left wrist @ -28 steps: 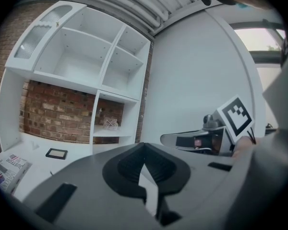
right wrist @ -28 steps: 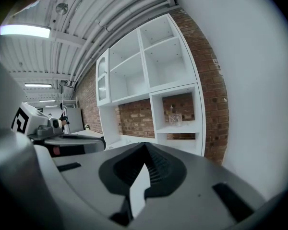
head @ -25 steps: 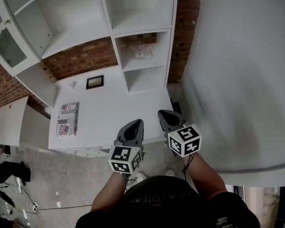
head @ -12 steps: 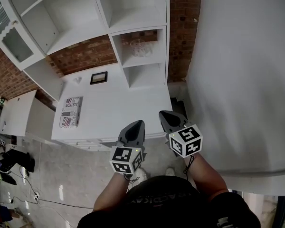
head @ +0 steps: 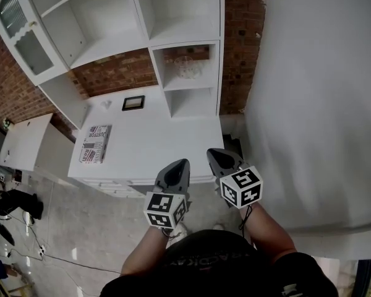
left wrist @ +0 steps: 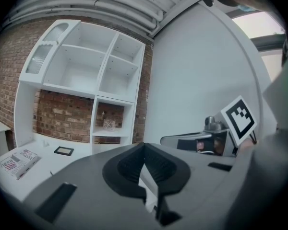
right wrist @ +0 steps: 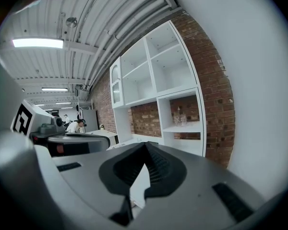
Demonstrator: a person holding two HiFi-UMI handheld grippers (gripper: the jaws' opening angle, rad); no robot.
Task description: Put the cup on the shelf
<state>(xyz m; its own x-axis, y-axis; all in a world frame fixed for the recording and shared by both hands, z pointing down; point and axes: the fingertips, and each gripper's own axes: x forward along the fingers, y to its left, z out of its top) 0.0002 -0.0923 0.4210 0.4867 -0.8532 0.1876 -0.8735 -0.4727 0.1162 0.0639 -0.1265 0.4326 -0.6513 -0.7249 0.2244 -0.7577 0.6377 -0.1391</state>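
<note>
A clear glass cup (head: 185,65) stands in the upper small cubby of the white shelf unit (head: 173,17), against the brick back wall. It also shows far off as the cup (left wrist: 109,124) in the left gripper view and the cup (right wrist: 179,117) in the right gripper view. My left gripper (head: 175,173) and right gripper (head: 222,159) hover side by side over the front edge of the white counter (head: 167,144), well short of the shelf. Both have their jaws shut tip to tip with nothing held.
On the counter lie a magazine (head: 94,143), a small black picture frame (head: 133,103) and a small white object (head: 106,104). A white wall (head: 315,104) runs along the right. A glass-door cabinet (head: 18,30) sits at the upper left; lower furniture (head: 21,150) stands left.
The head view has swung slightly, showing more of the room at the left. Both grippers keep nearly the same place and stay shut.
</note>
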